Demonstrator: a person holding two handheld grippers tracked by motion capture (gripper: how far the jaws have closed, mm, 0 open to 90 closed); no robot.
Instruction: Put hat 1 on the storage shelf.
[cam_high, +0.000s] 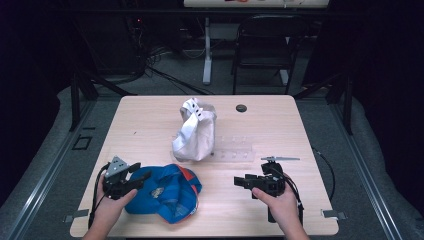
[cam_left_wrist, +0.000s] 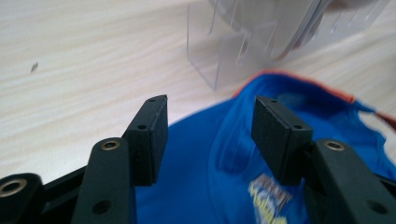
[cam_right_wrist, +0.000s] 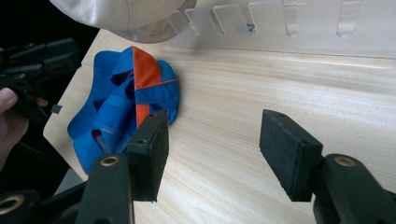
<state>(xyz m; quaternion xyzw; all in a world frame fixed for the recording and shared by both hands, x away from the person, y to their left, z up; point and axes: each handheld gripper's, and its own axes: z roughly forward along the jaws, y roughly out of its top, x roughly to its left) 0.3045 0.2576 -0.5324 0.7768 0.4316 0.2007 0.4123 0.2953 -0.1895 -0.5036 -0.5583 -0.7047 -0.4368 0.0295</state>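
Blue cap (cam_high: 165, 192) x1, beige cap (cam_high: 195, 132) x1

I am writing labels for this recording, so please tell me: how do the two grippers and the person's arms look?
Both the left gripper and the right gripper are black, each with two flat rectangular pads and brass-coloured rivets at the jaw joints. The left one carries a grey three-cornered plate. A black cable trails from each. The forearms show no sleeves.

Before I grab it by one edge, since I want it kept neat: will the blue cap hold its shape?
Probably not. The blue cap lies crumpled and folded on the table, so it is likely soft, light cloth that droops. It should drag when pushed, not roll.
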